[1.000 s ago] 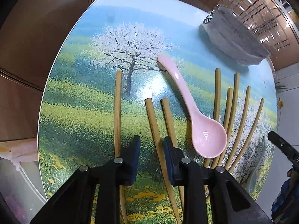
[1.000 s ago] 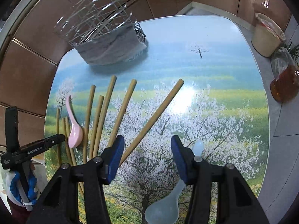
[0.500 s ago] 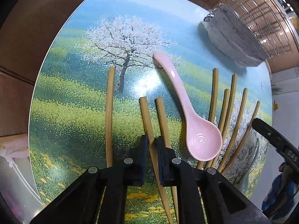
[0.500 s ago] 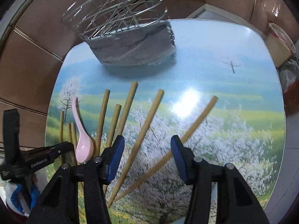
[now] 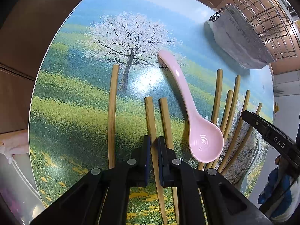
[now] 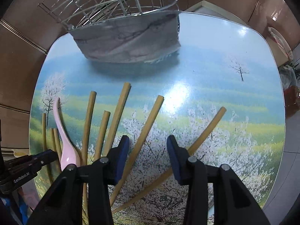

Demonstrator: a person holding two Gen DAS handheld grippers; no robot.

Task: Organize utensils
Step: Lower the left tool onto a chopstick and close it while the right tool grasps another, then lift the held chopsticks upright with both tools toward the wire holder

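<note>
**Fingers: left clamped on one chopstick, right closing over another – sorting barely begun**

Fingers of the left gripper [image 5: 153,150] were seen pressed against a single chopstick [image 5: 152,123], the blue pads squeezed to its two sides; a neighbouring chopstick [image 5: 166,120] lay just beside the right-hand pad, outside the grip. The right gripper [image 6: 148,150] was recorded with its jaws closing – a chopstick [image 6: 148,123] lay between the pads, but the pads were not yet pressed on it. A further chopstick [image 6: 206,129] passed under the right-hand pad, outside the gap.

Progress, as judged from the layout: nothing was seen inside the wire rack [image 6: 116,1], which stood at the far edge of the table [image 5: 61,112] with a grey cloth [image 6: 129,41] draped round its base. All the utensils were noted on the tabletop – a lone chopstick [image 5: 112,116] to the left, the pair at the left gripper, the pink spoon [image 5: 196,127] lying bowl-up with its handle angled away, and a fan of chopsticks [image 5: 226,112] spread beyond it. A pale translucent spoon [image 5: 251,166] was partly visible near the table edge. Almost the whole task was therefore judged to remain.

Pose: both grippers were pointed steeply down at the table from the near edge, side by side – each was visible in the other's view. No lift of either chopstick could be confirmed.
</note>
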